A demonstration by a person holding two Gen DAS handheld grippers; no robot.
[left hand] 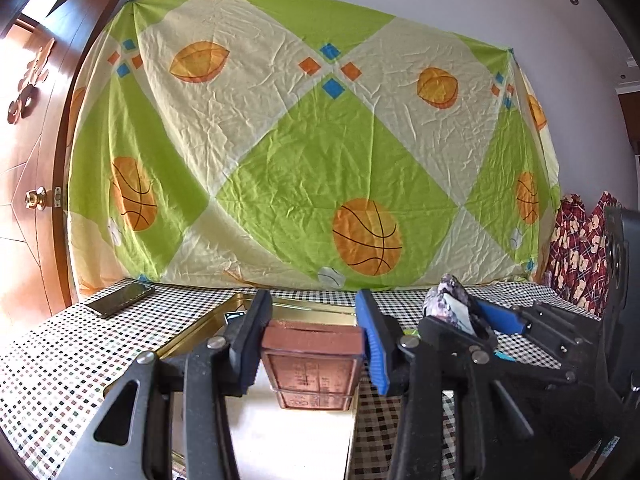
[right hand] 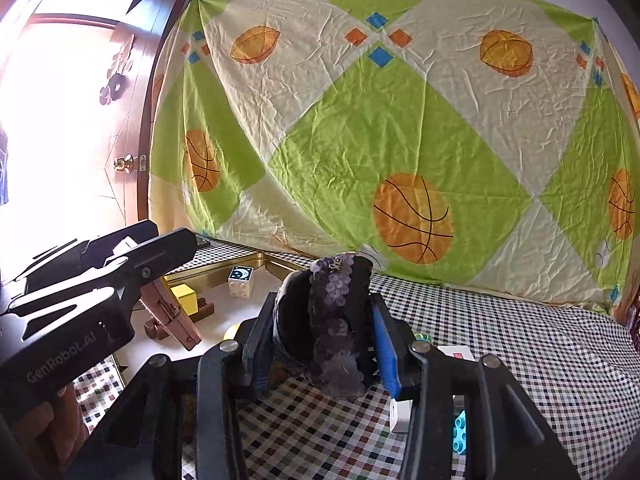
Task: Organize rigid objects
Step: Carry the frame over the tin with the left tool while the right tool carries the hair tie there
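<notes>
Jaws of the left gripper point(left hand: 312, 340) pinched a brown translucent box point(left hand: 314, 364) between the black pad and the blue one, holding it above the gold-rimmed tray point(left hand: 296, 306). The box's embossed lettering was too faint to read; in the right wrist view it hung tilted, long axis slanting down toward the tray floor, its upper end hidden behind the gripper body marked "GenRobot.AI". A dark phone point(left hand: 120, 300) lay at the far left of the checked worktop point(left hand: 52, 364). Inside the tray sat a yellow block point(right hand: 185, 298), a brown wooden piece point(right hand: 204, 308) and a white brick with a moon face point(right hand: 241, 280) — partly cut off by the tools. Further right, the right gripper point(right hand: 320, 332) was clamped on a dark sequinned bundle point(right hand: 338, 320), lifted upright over the worktop — what it was could not be made out. A white card point(right hand: 400, 416) and a turquoise brick point(right hand: 460, 436) lay half hidden beneath.
</notes>
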